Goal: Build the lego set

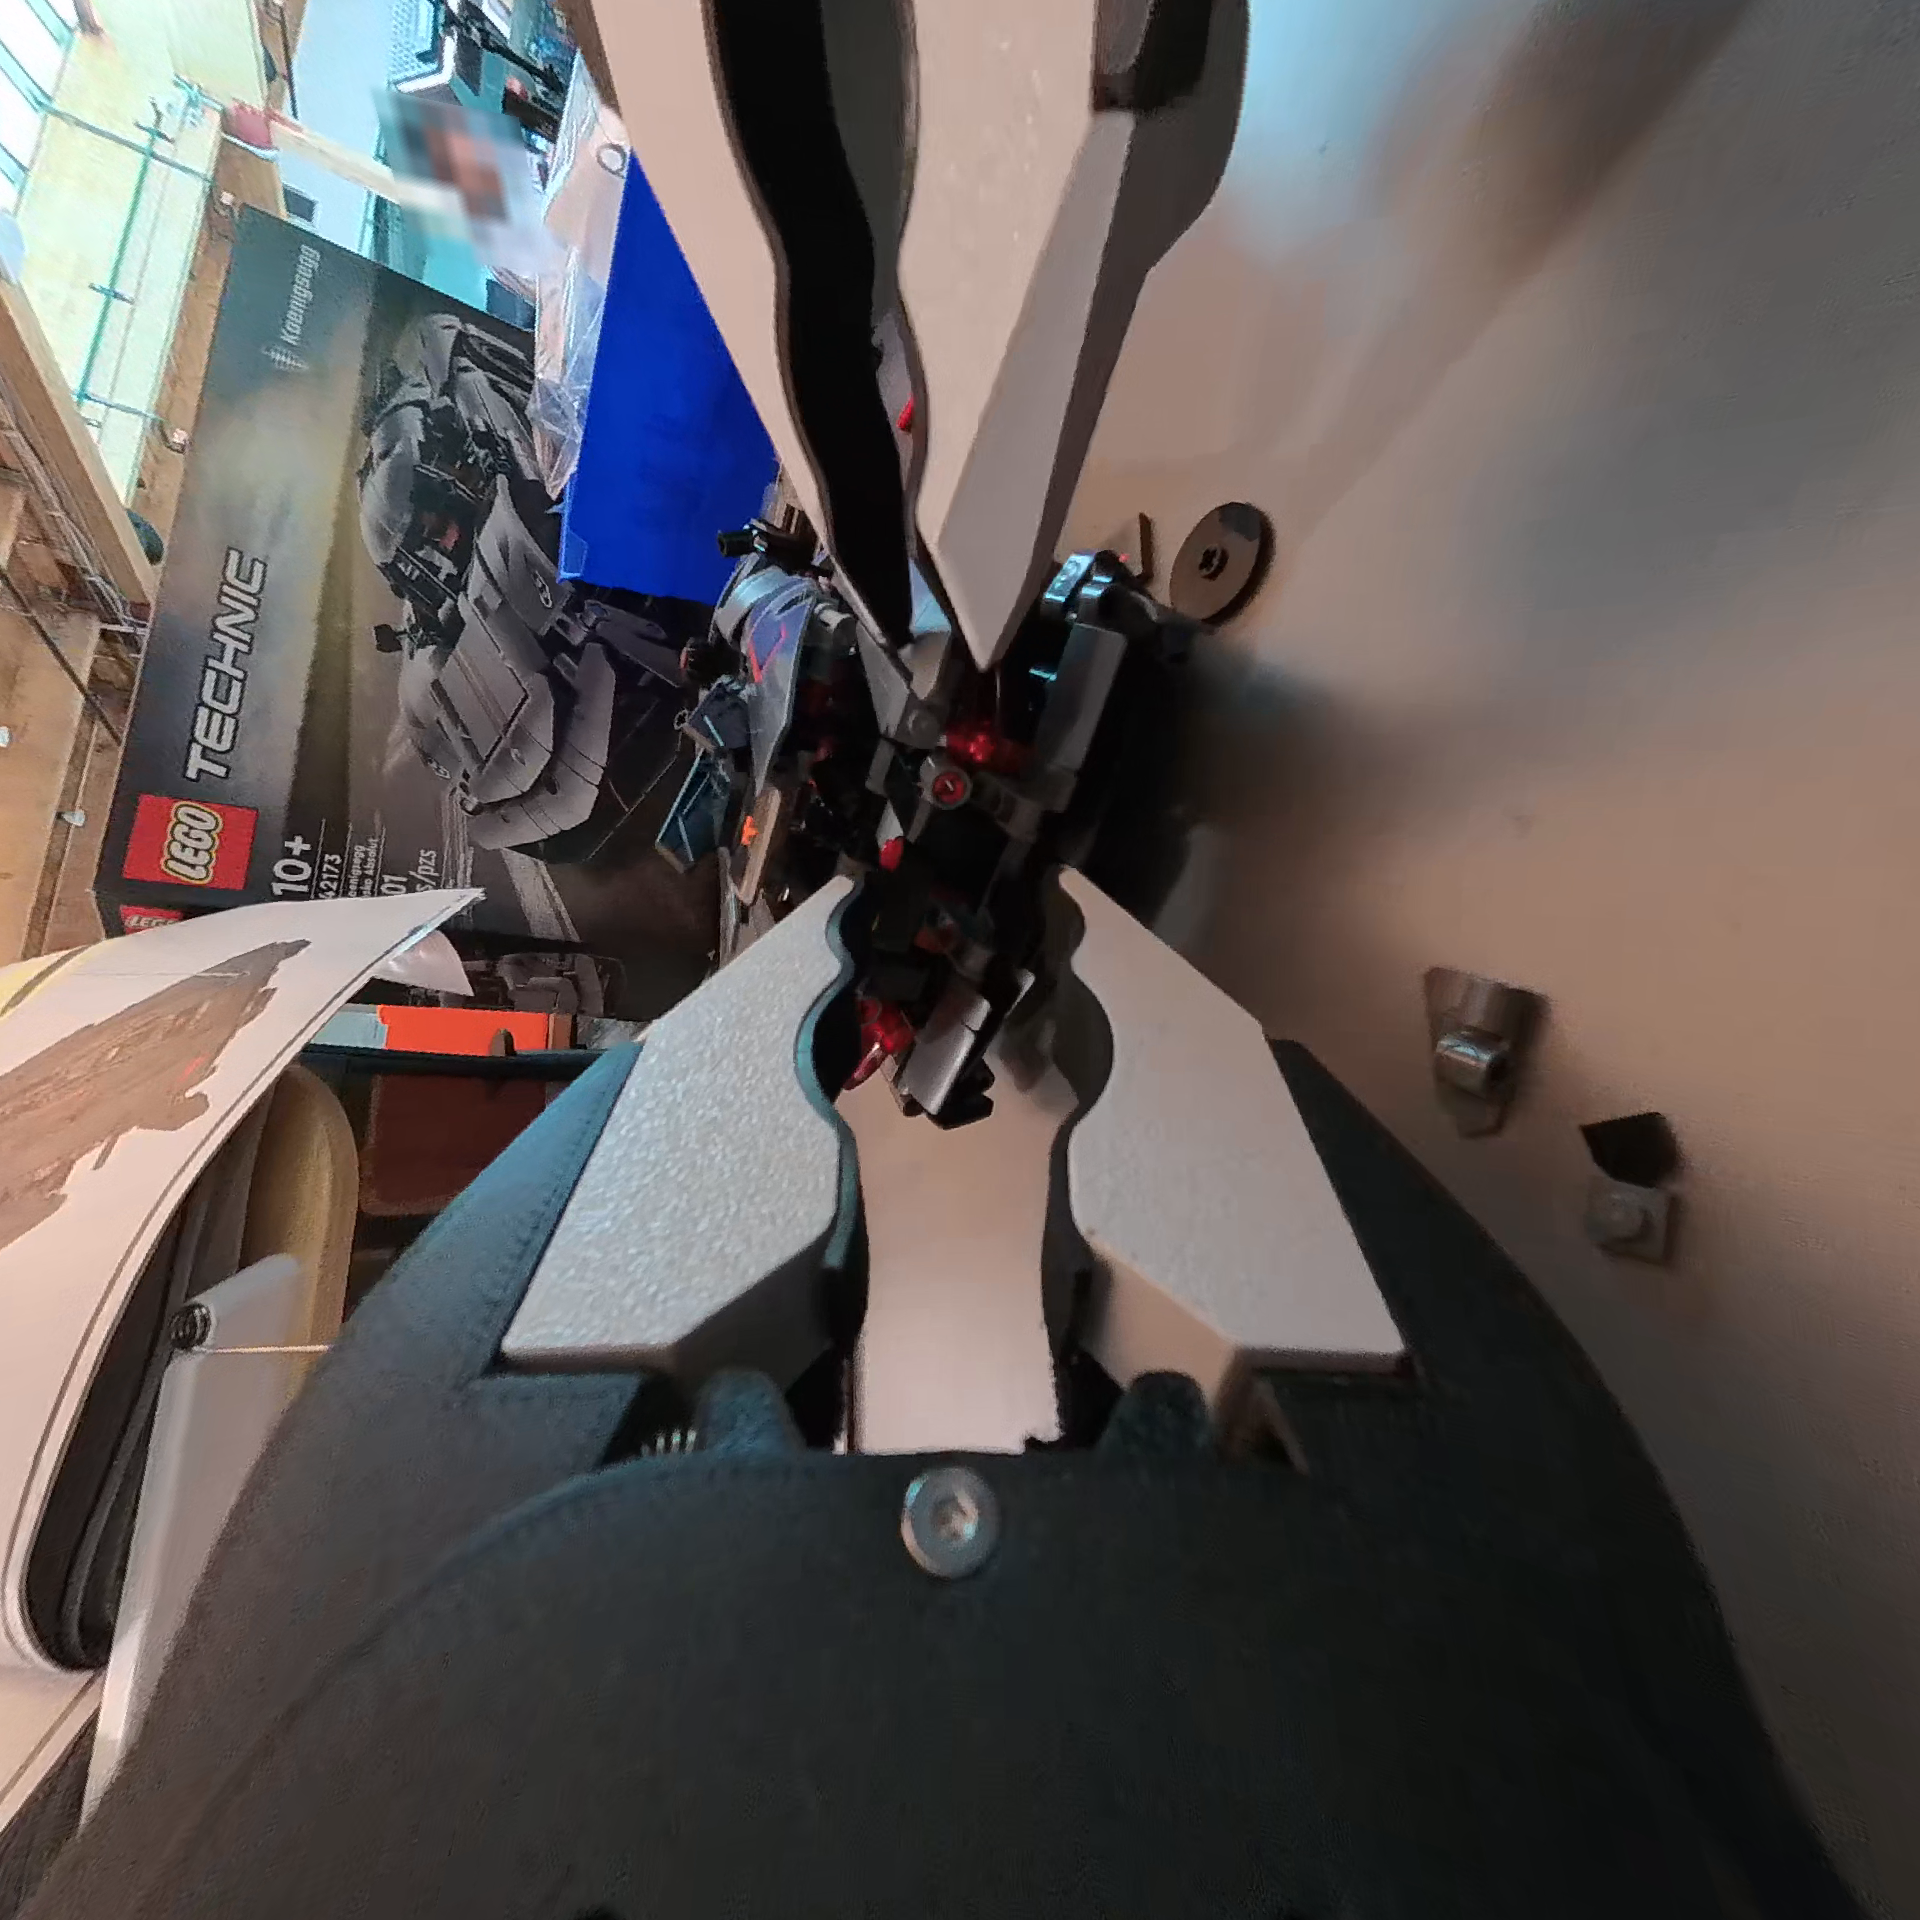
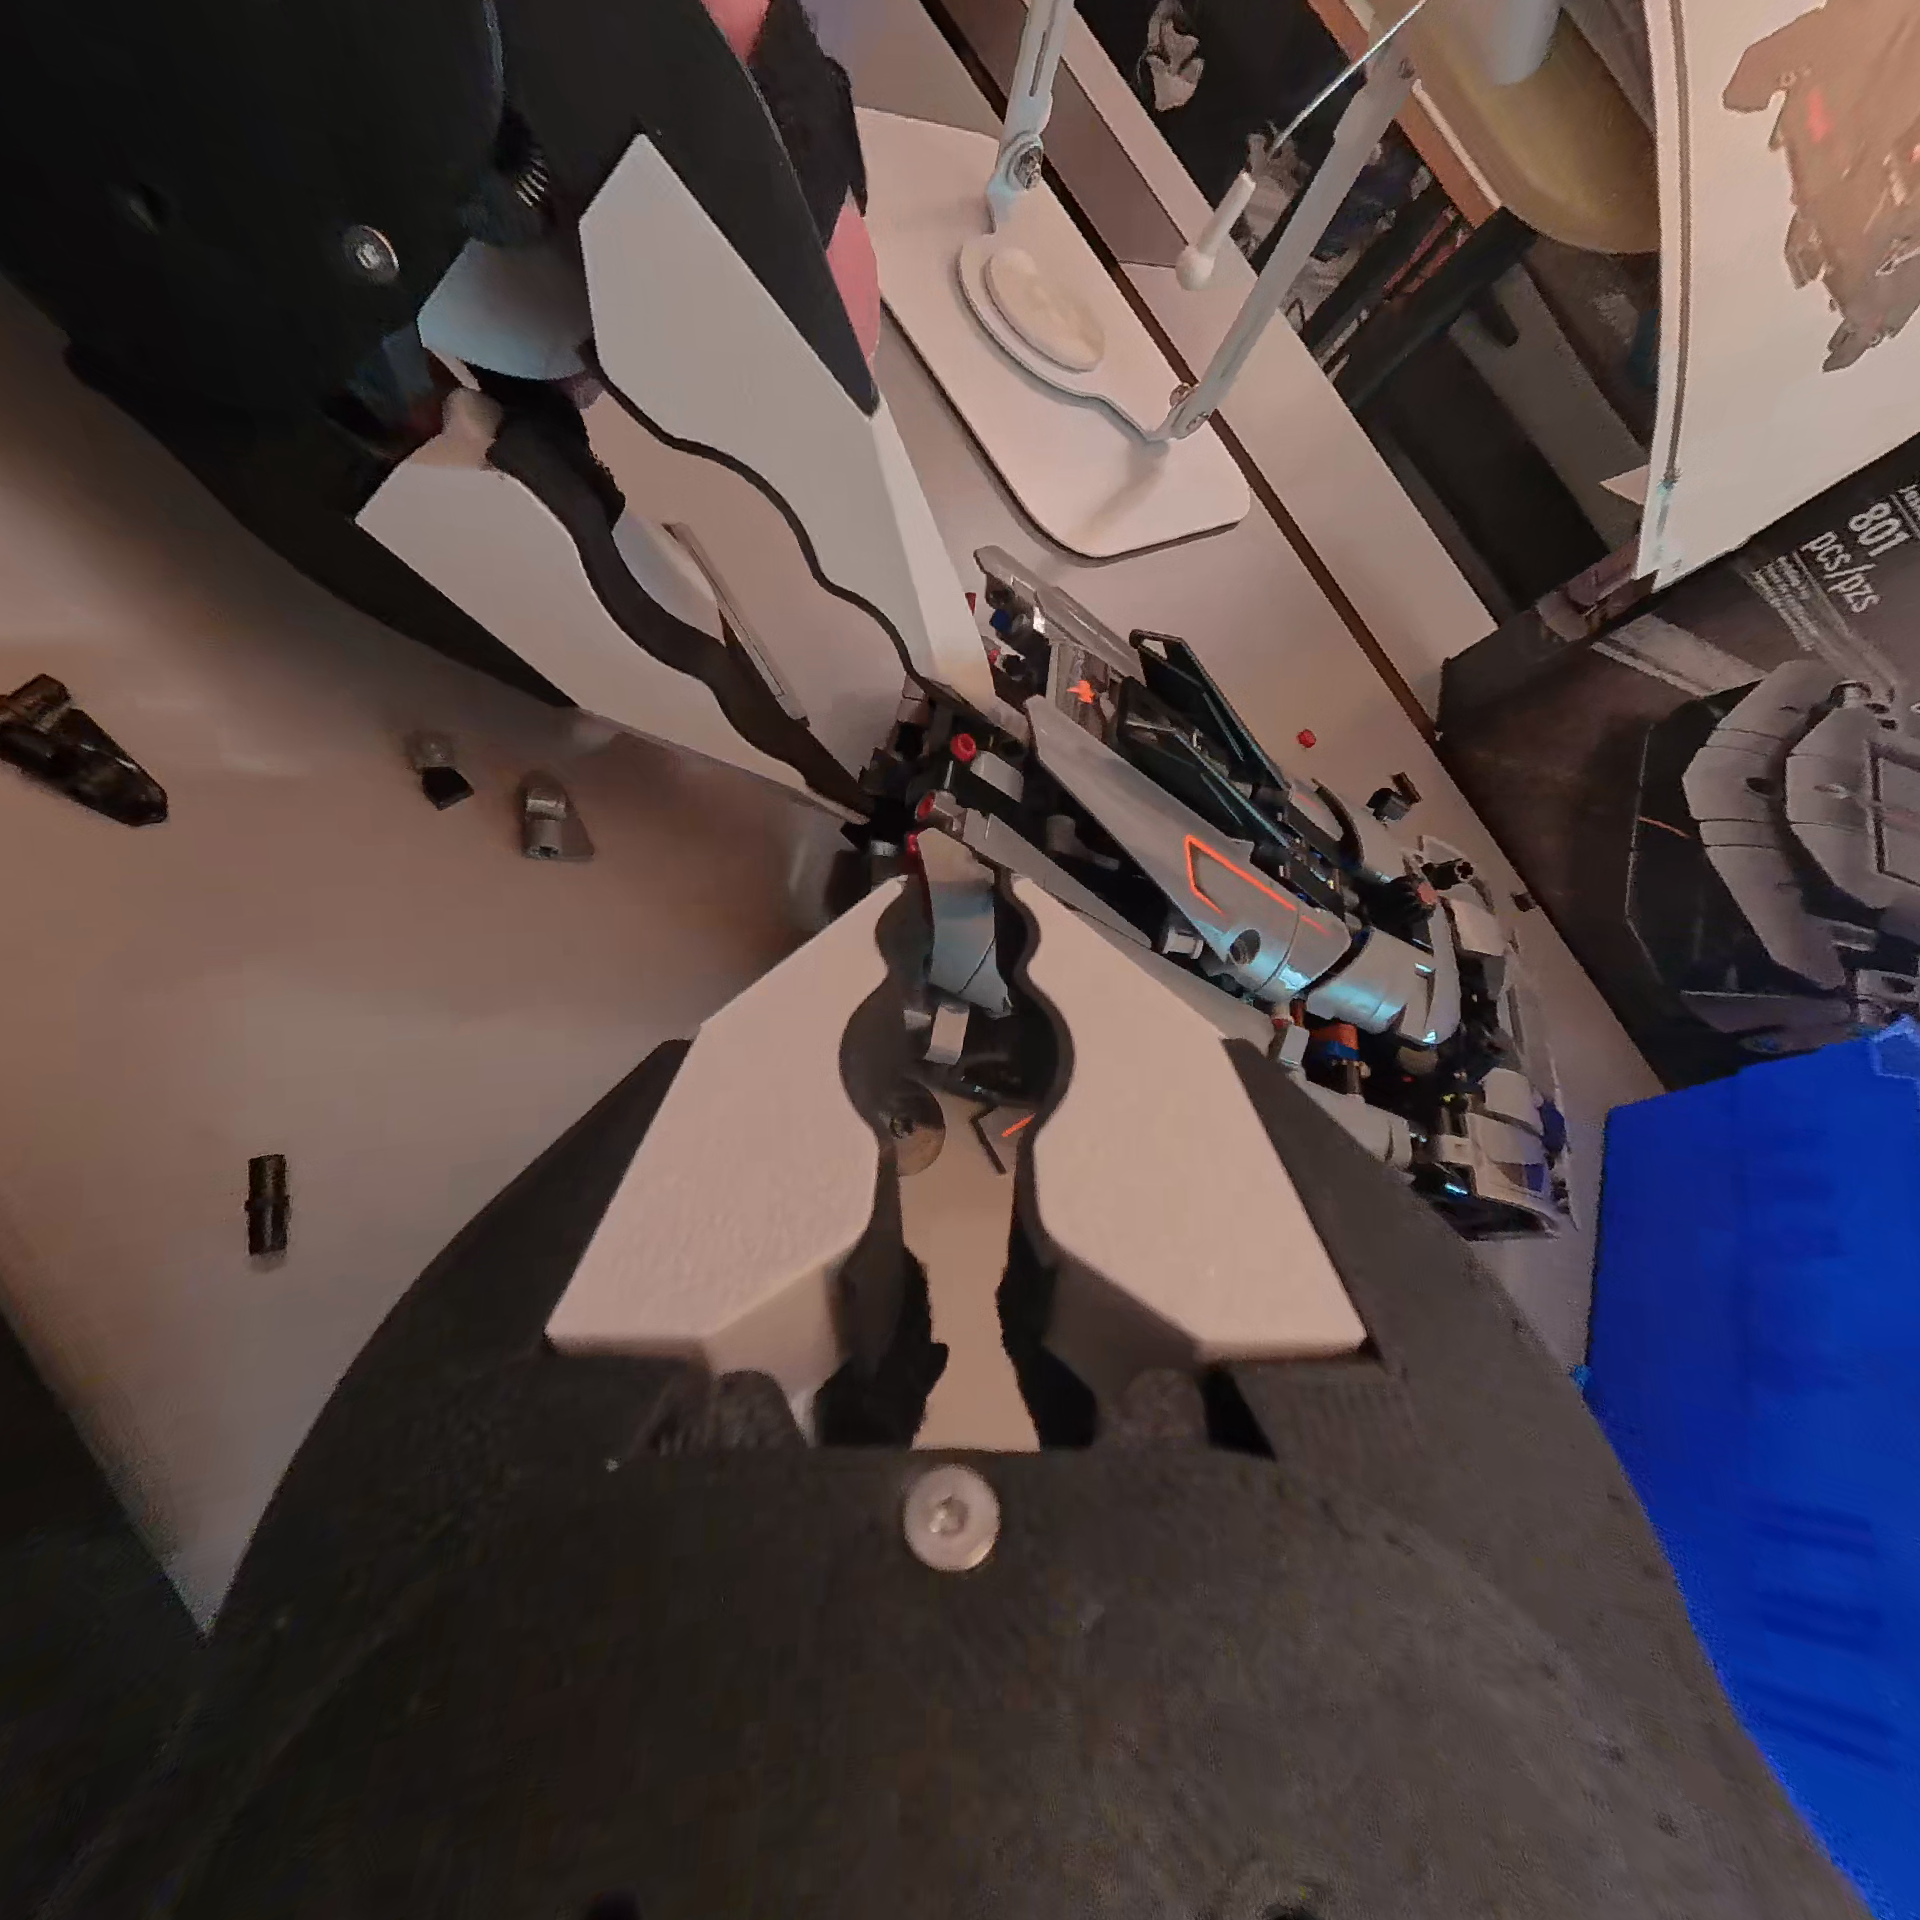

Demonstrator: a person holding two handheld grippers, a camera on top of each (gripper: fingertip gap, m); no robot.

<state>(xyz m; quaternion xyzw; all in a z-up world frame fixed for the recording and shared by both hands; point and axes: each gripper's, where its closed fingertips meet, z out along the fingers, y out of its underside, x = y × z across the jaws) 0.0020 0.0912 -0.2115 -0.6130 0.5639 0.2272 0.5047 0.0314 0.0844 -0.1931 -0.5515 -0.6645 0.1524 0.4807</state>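
Observation:
A partly built grey and black Lego car [image 1: 966, 769] with red pins lies on the pale table [image 1: 1558, 727]. It also shows in the right wrist view [image 2: 1195, 852], with orange stripes on its side panel. My left gripper [image 1: 951, 894] is closed on the car's black end. My right gripper [image 2: 958, 888] is closed on a grey piece at the same end. The two grippers meet tip to tip. The right gripper [image 1: 925, 644] comes down from above in the left wrist view. The left gripper [image 2: 873, 805] comes in from the upper left in the right wrist view.
Loose parts lie on the table: small grey pieces [image 2: 551, 821], a black pin [image 2: 268, 1205], a longer black part [image 2: 83, 748] and a red pin [image 2: 1307, 740]. The Lego box [image 1: 343, 623], a blue bin [image 2: 1766, 1455], the instruction booklet [image 1: 156, 1091] and a white stand base [image 2: 1091, 416] surround the car.

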